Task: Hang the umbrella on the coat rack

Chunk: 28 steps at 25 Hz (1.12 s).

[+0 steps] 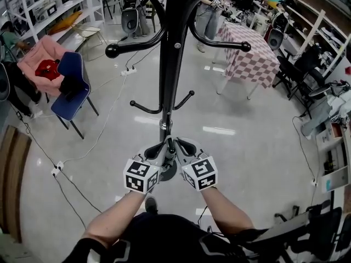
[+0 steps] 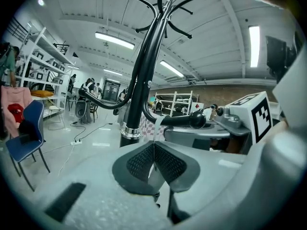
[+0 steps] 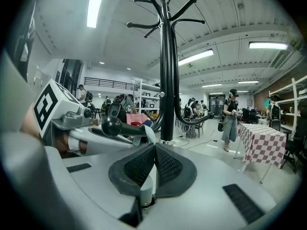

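Note:
The black coat rack (image 1: 167,59) rises straight in front of me, its pole (image 2: 139,90) (image 3: 166,80) close ahead in both gripper views. My left gripper (image 1: 160,150) (image 2: 154,145) and right gripper (image 1: 179,148) (image 3: 154,147) meet beside the pole, each shut on the umbrella's thin pale strap (image 2: 157,126) (image 3: 147,134). The strap runs up to a ball-tipped hook (image 2: 196,120) (image 3: 111,126); I cannot tell whether it lies over the hook. A pale piece of the umbrella (image 3: 145,190) shows under the jaws; the remainder is hidden.
A blue chair (image 1: 71,86) with pink clothing (image 1: 38,56) stands at the left. At the back right is a table with a checked cloth (image 1: 249,56). Cables and a power strip (image 1: 57,167) lie on the floor. A person (image 3: 230,121) stands beyond the rack.

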### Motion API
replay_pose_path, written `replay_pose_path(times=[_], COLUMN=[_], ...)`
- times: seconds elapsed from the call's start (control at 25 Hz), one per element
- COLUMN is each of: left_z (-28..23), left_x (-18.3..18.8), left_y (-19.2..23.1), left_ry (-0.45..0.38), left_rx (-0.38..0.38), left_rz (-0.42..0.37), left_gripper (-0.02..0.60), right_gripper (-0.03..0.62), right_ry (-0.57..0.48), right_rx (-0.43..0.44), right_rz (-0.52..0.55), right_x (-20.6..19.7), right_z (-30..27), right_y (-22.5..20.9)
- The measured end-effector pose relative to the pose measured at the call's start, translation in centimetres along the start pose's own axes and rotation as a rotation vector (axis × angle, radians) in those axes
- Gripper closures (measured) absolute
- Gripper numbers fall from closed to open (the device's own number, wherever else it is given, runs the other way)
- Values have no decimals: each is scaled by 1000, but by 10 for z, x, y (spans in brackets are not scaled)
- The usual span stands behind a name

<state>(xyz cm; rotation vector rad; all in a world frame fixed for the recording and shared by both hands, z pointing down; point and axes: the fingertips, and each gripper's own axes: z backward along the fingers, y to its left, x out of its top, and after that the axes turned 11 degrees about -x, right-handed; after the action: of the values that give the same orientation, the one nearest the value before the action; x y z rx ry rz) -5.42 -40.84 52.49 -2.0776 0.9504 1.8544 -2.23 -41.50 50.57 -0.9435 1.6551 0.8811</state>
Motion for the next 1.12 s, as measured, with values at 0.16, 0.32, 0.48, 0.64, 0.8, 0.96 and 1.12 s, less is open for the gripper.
replay_pose_path(times=[0.16,0.32,0.48,0.64,0.8,0.96,1.12], left_z=[-6,-9,-14,-13,-12,-13,-10], left_x=[-2,-4,-2,-3,-6,-6,-7], left_y=[10,18,17,19,16,13,12], left_ry=[11,23,23,17,9,18,25], left_rx=[5,17,20,19,19,25,55], left_rz=[4,3,-12,-19,-32,-42,-56], left_gripper=[569,569,569,569,569,568,569], right_gripper=[586,586,586,586,586,585,583], right_ry=[13,20,16,22,16,24,38], right_rx=[1,1,18,37,46,50,29], right_rz=[-12,-23,-33,-39,-23,4,30], right_x=[-3,-6,-5,-7,-9,-10,-12], right_z=[-13,-24,-27,-28,-25,-20,-13], right_y=[-1,-3,-4,3,5,8,7])
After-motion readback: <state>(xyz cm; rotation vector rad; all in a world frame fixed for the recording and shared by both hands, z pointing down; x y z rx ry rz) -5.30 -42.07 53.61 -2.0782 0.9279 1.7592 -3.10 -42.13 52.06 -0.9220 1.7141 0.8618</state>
